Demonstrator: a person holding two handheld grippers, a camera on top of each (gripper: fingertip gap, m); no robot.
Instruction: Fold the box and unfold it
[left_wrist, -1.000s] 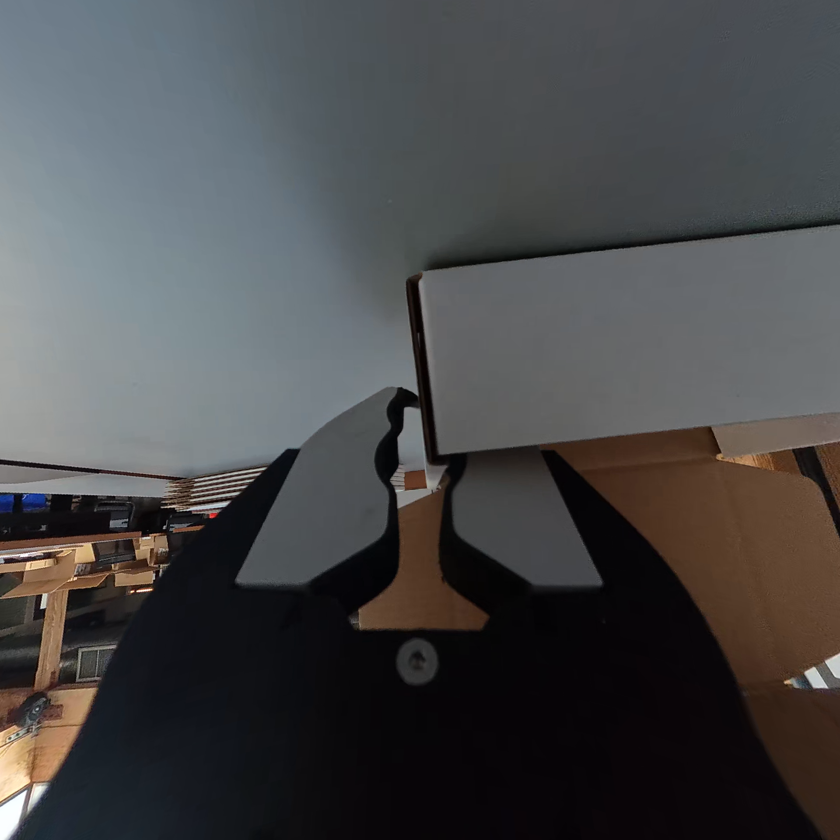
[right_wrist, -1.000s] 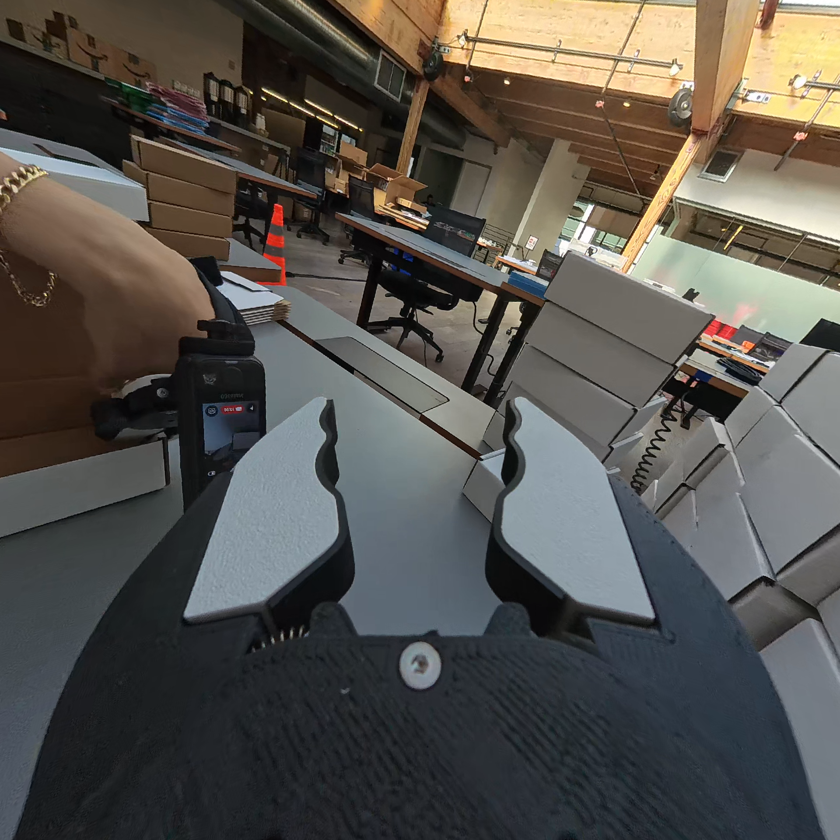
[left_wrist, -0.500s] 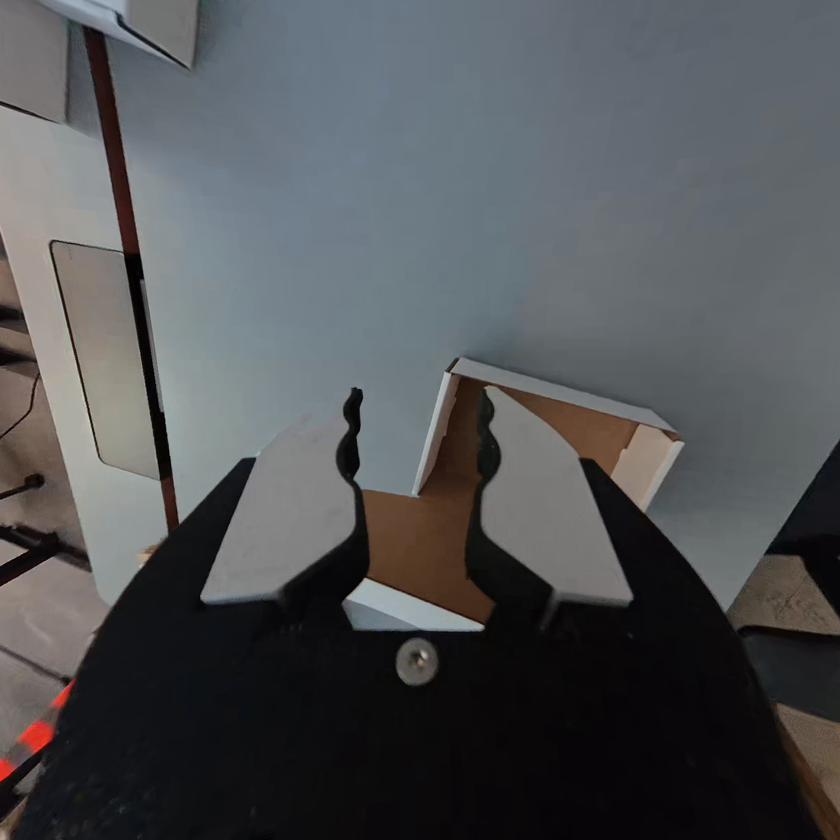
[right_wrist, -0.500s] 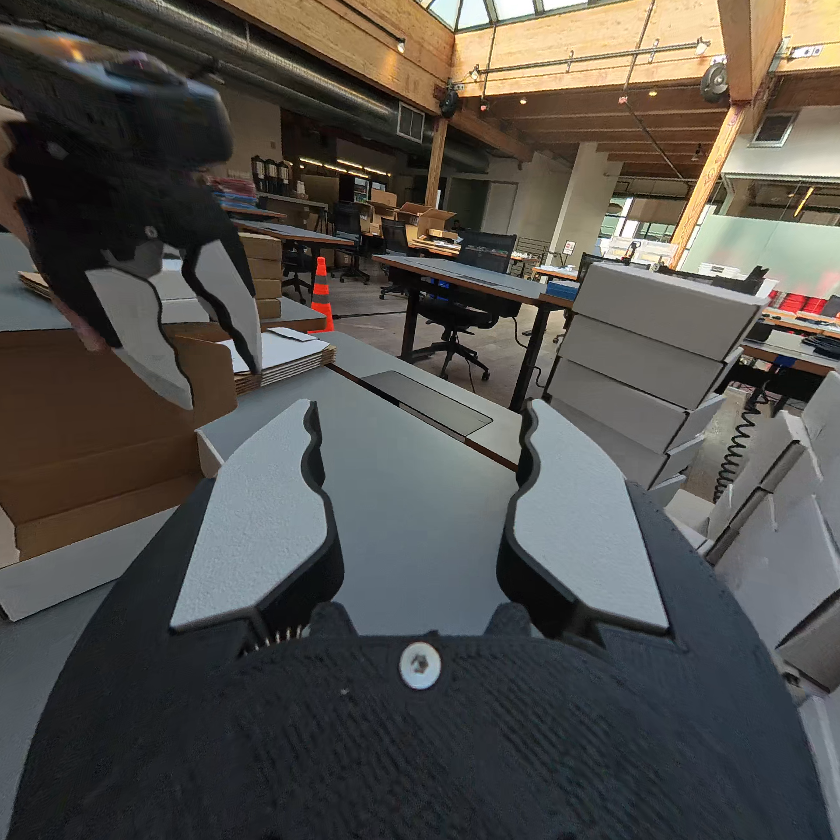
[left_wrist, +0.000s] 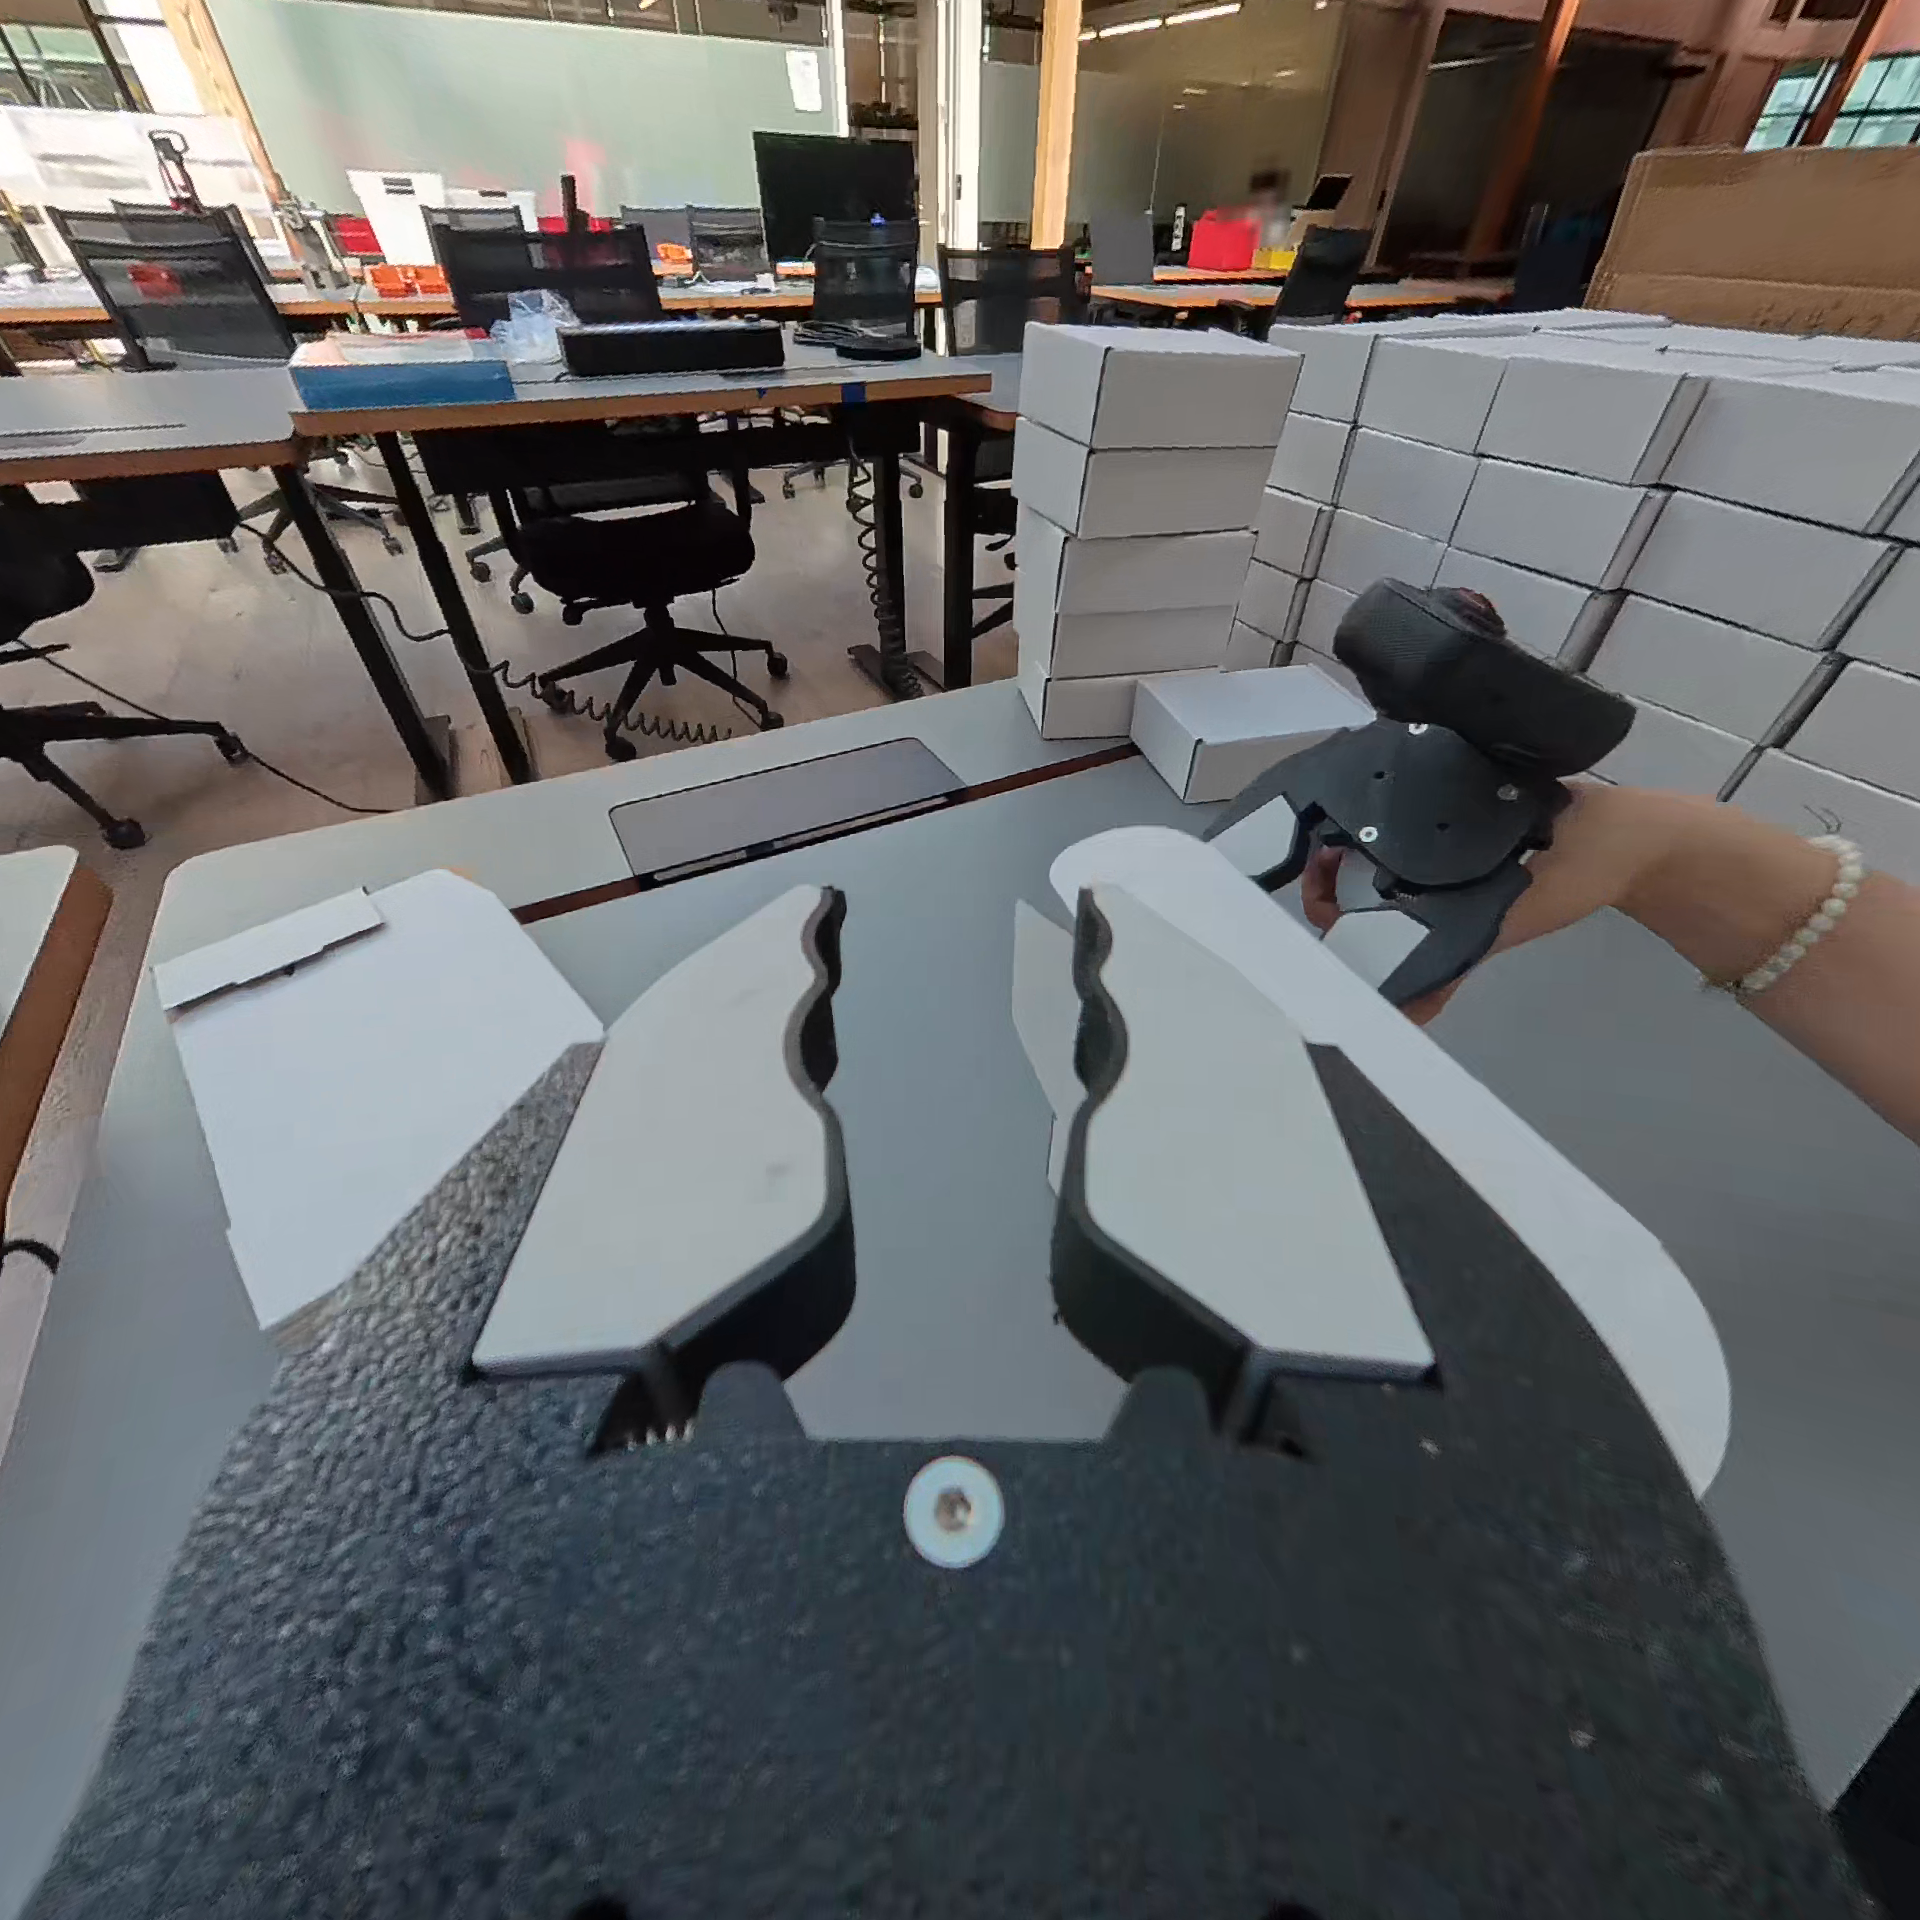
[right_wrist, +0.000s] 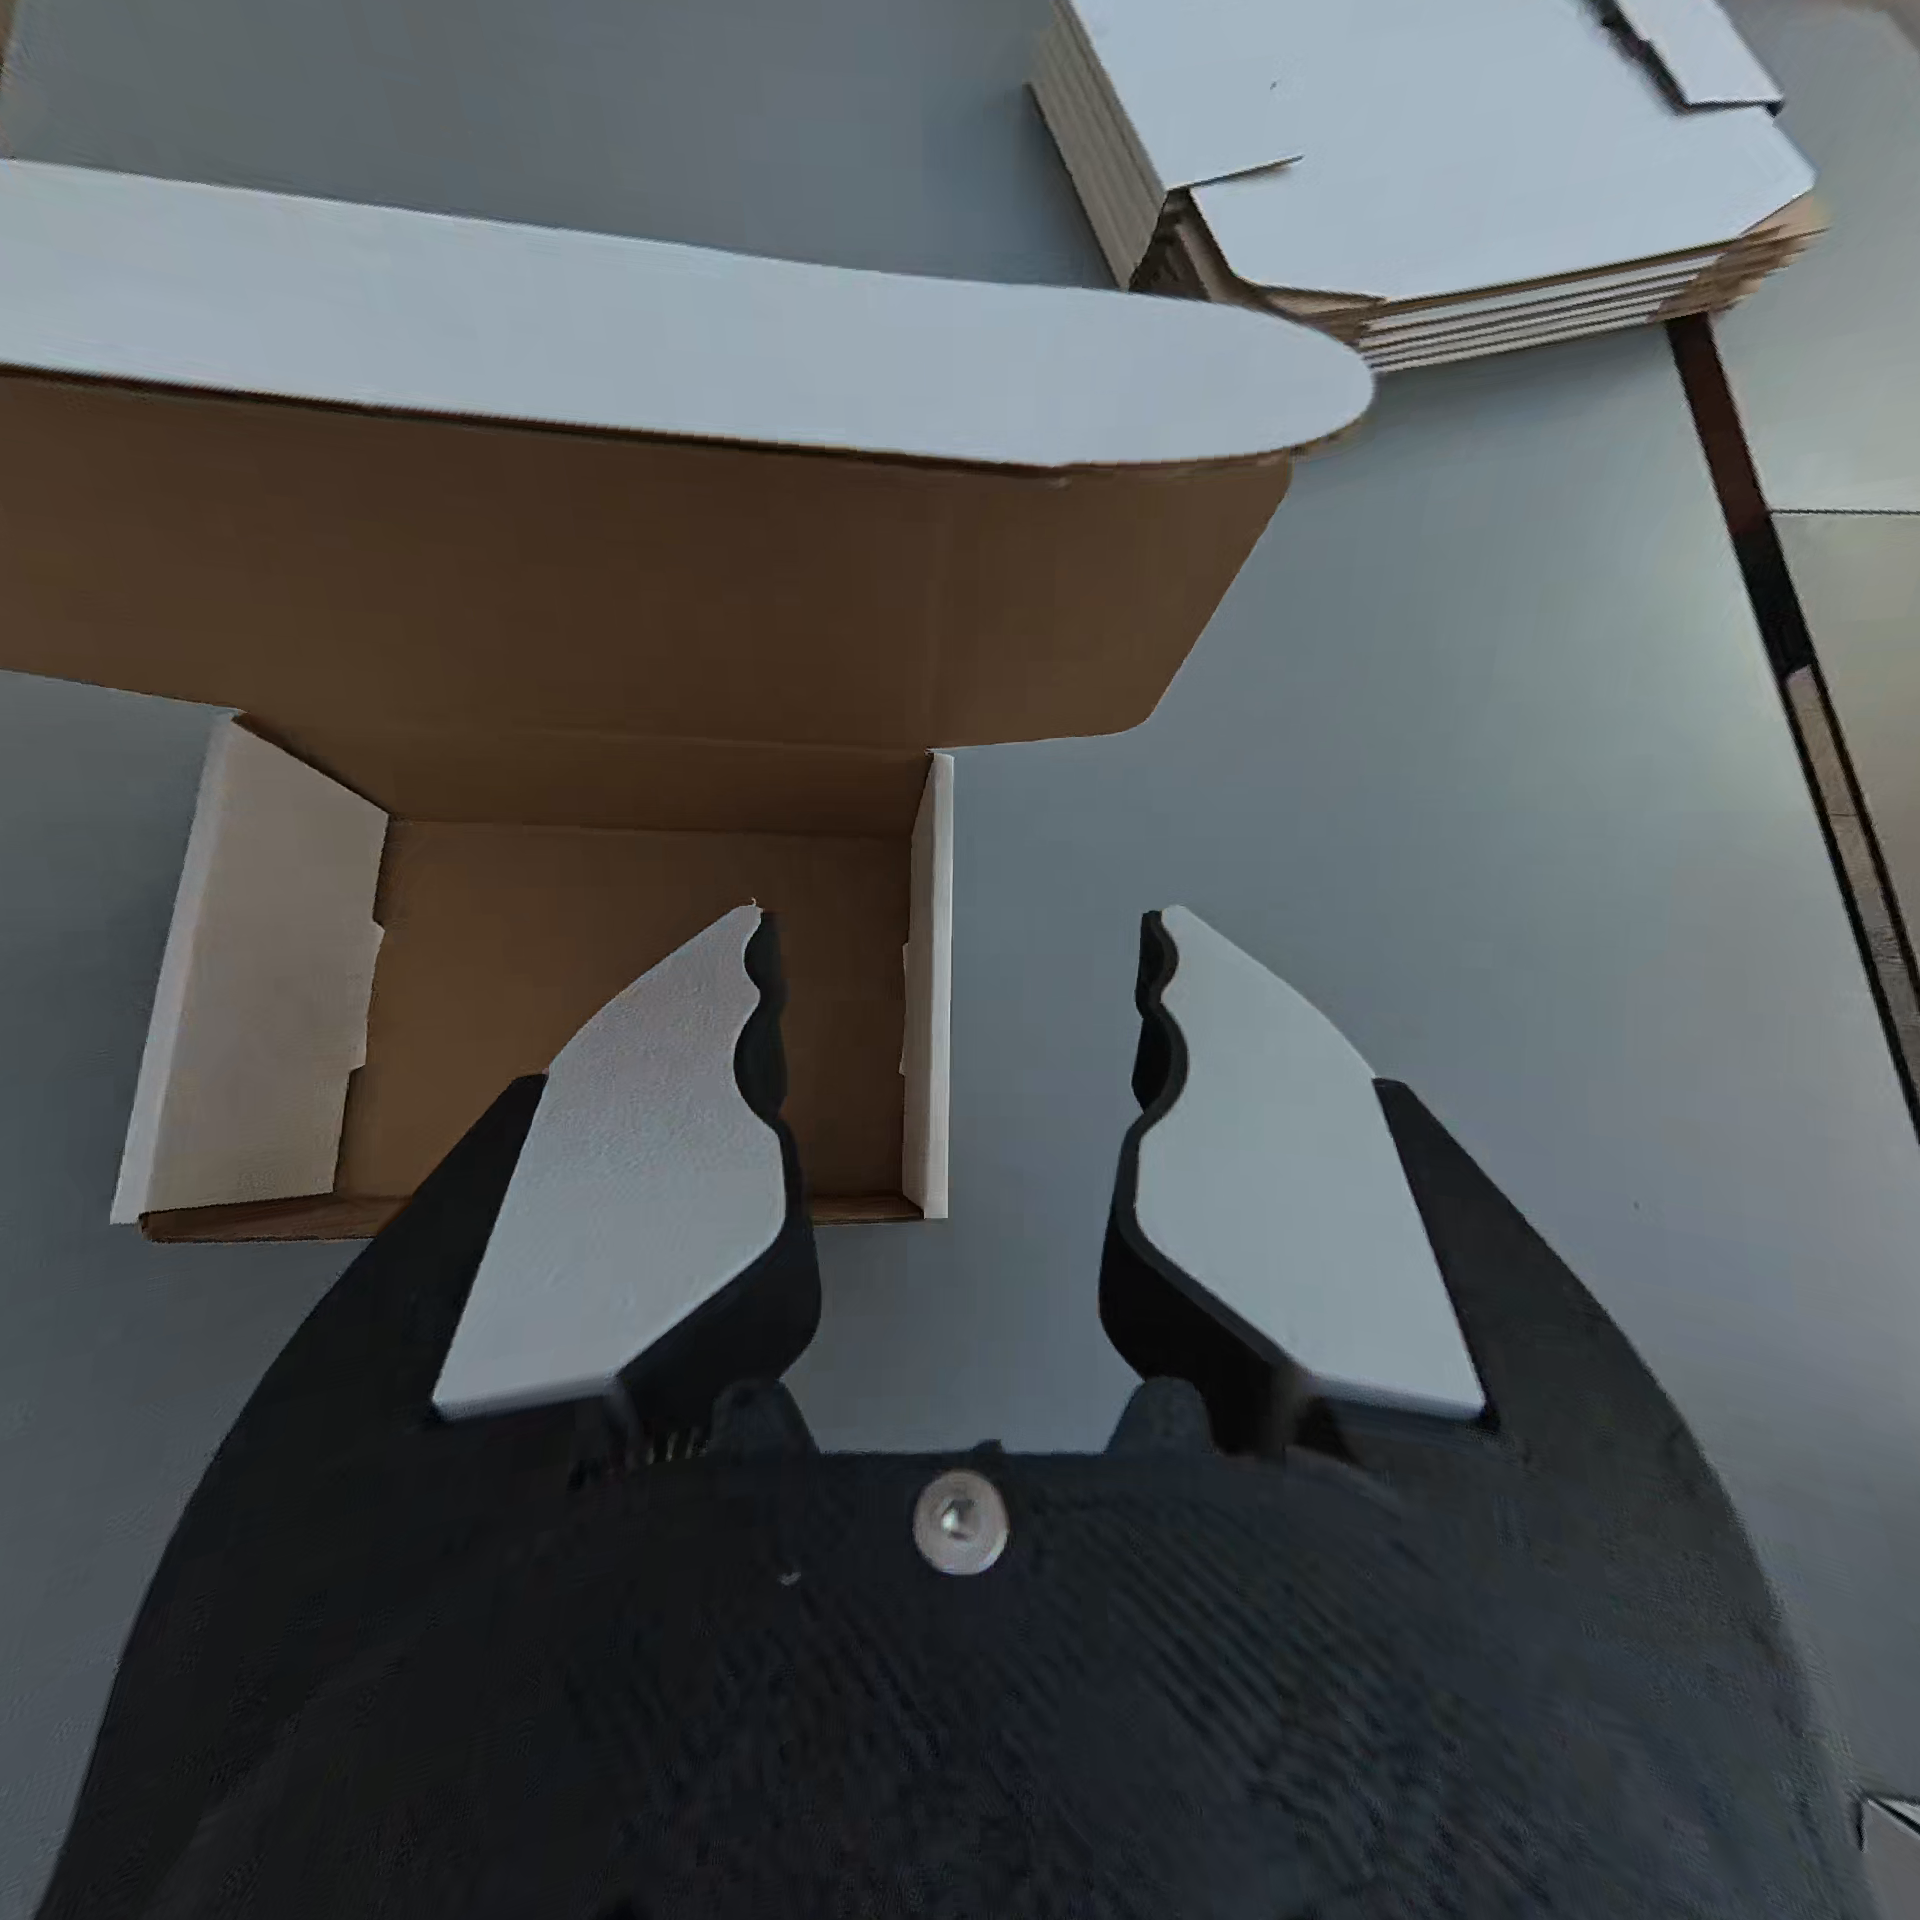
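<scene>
The box (right_wrist: 644, 935) lies open on the grey table (right_wrist: 1455, 831), brown inside and white outside. Its lid with a rounded white flap (right_wrist: 727, 343) stands up behind it. My right gripper (right_wrist: 956, 925) is open and looks down on it. Its jaws stand either side of the box's right side wall (right_wrist: 930, 987), with the left finger over the brown floor; I cannot tell if they touch. My left gripper (left_wrist: 956, 914) is open and empty, level over the table. The white lid flap (left_wrist: 1507, 1195) is by its right finger. The right gripper (left_wrist: 1309, 914) shows there too, held in a hand.
A stack of flat white box blanks (right_wrist: 1455, 187) lies at the table's far side and also shows in the left wrist view (left_wrist: 343, 1039). Piles of folded white boxes (left_wrist: 1558, 468) stand at the right. Desks and office chairs (left_wrist: 644, 561) are beyond the table edge.
My left gripper has let go near the box corner, opened wider and swung up from the box to look level across the table. My right gripper has tipped down from a level view onto the box.
</scene>
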